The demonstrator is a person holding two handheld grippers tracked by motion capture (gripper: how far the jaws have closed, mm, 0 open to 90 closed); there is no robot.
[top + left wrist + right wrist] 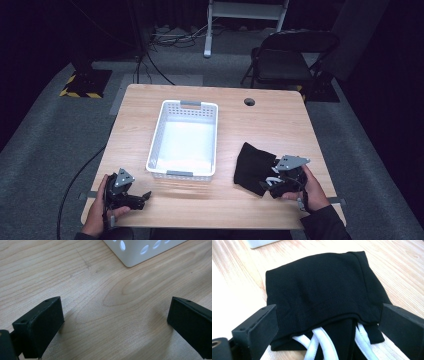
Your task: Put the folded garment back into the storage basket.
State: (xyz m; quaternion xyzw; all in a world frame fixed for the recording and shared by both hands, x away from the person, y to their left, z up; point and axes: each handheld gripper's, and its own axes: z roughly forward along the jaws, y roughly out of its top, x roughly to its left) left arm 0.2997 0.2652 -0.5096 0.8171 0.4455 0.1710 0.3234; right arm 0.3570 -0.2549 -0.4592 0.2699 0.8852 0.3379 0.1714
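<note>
— Right tool (329, 325) first: we have it spread wide, one jaw on each side of the folded black garment (322, 292), not yet closed on anything. In the high view that tool (286, 181) sits at the cloth's near right edge.

— And where does the garment (254, 167) lie?

— Flat on the desk (270, 120), just right of the white basket (165, 125), which looks to have nothing in it. White drawstrings (317, 345) spill from the garment's near end, between our jaws.

— How do we expect it to handle?

— Soft, light and limp, we judge. It will sag and may unfold once lifted, so a pinch on one layer could let the rest drop open. The cords are thin and likely slippery; we would not trust them as a hold.

— So where do we bite?

— Across the thick folded edge by the waistband, catching all layers at once.

— And the left tool (112, 325)?

— Released too, jaws apart over bare wood near the basket's corner (130, 263), holding nothing. In the high view it (131, 196) rests by the desk's near left edge.
</note>
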